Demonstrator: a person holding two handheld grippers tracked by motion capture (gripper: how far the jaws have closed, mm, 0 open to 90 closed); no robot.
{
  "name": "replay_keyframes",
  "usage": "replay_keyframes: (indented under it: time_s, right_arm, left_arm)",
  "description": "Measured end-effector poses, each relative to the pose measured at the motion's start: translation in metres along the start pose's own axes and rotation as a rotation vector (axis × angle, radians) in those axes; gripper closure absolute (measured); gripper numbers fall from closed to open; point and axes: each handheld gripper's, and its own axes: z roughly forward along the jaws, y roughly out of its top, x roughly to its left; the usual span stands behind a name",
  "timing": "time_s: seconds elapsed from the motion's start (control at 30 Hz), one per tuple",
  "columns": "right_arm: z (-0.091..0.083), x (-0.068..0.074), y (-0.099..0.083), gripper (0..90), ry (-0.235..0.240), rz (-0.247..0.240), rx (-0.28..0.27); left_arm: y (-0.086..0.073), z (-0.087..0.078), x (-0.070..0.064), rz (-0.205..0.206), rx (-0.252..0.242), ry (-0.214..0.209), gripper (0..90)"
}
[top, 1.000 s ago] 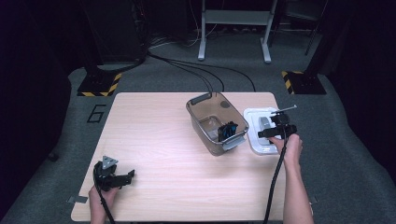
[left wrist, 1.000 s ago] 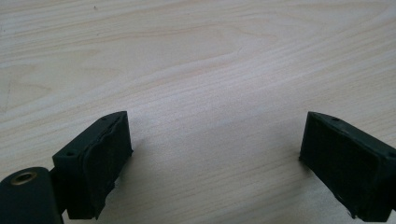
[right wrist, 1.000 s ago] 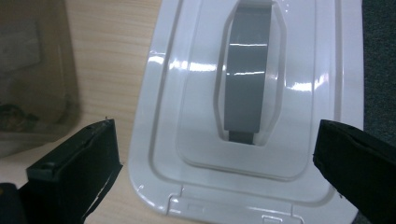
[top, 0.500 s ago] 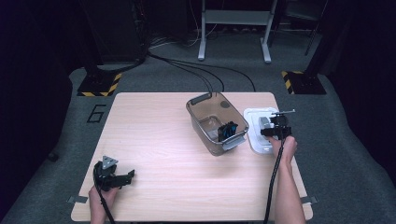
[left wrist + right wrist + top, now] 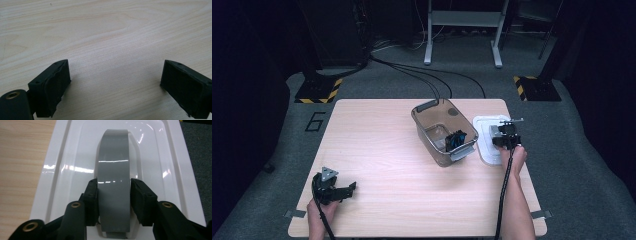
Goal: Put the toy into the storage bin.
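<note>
A white lid [image 5: 482,131] lies flat on the wooden table [image 5: 377,145] at the right, beside a clear brown bin [image 5: 426,129]. The lid [image 5: 62,170] has a raised grey handle [image 5: 113,162] along its middle. My right gripper [image 5: 113,187] is shut on that handle, one jaw on each side; it also shows from above [image 5: 506,136]. Inside the bin stands a black and blue object [image 5: 455,140]. My left gripper [image 5: 343,190] rests near the table's front left corner. Its jaws stand wide open [image 5: 115,80] over bare wood with nothing between them.
The bin has grey latches at its far end [image 5: 427,105] and near end [image 5: 460,152]. The lid lies close to the table's right edge. Cables [image 5: 412,75] and a metal stand [image 5: 462,30] are on the dark floor behind the table.
The right hand has shifted very slightly over the lid's handle. The left gripper, the bin and the lid have stayed where they were.
</note>
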Motion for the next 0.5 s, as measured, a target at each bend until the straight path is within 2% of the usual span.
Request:
replay_keyframes:
  time_s: [0.07, 0.17, 0.5]
  right_arm:
    - [0.000, 0.002, 0.000, 65.5, -0.015, -0.003, 0.001]
    - [-0.001, 0.002, 0.000, 66.3, -0.012, -0.008, -0.007]
    - [-0.011, -0.002, 0.001, 66.7, 0.023, -0.009, -0.015]
  left_arm:
    - [0.000, 0.000, 0.000, 0.000, 0.000, 0.000, 8.7]
    - [0.000, 0.000, 0.000, 0.001, 0.000, 0.000, 8.6]
    - [0.000, 0.000, 0.000, 0.000, 0.000, 0.000, 8.7]
